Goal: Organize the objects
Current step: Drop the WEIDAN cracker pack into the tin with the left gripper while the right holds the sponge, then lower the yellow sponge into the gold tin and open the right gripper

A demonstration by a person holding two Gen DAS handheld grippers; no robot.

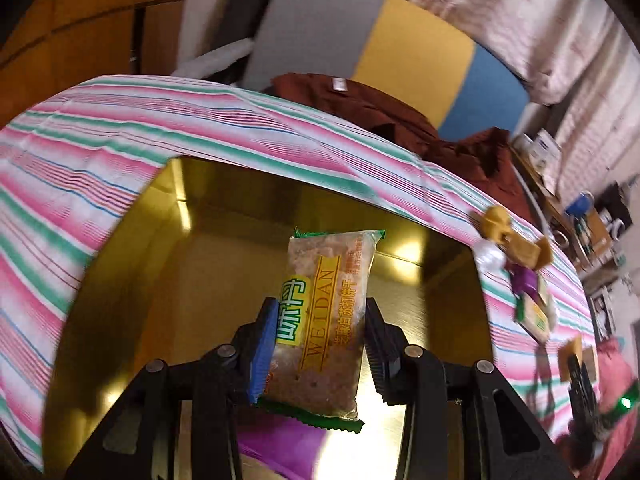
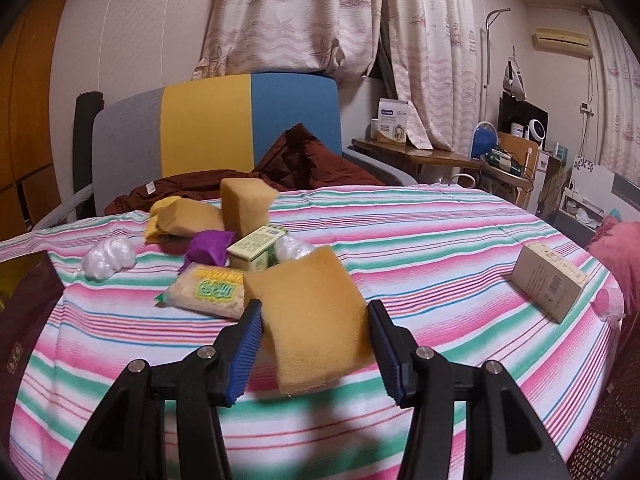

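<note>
In the left wrist view my left gripper (image 1: 320, 308) is shut on a clear biscuit packet (image 1: 328, 320) with green ends and a yellow label. It hangs over the open gold-lined box (image 1: 216, 240), where a purple wrapper (image 1: 280, 444) lies at the near edge. In the right wrist view my right gripper (image 2: 315, 308) is shut on a flat yellow sponge (image 2: 312, 320), tilted and lifted a little above the striped cloth (image 2: 420, 264). Just behind it lie another biscuit packet (image 2: 208, 290), a green-and-white carton (image 2: 256, 248) and a purple wrapper (image 2: 208, 246).
Two more yellow sponges (image 2: 246, 204) (image 2: 188, 216) and two white cotton bags (image 2: 106, 258) (image 2: 292, 248) sit further back. A cardboard box (image 2: 548, 284) lies at the right. A dark red garment (image 2: 304, 164) and a chair back (image 2: 208, 128) are behind the table; a cluttered desk (image 2: 440, 156) stands at the far right.
</note>
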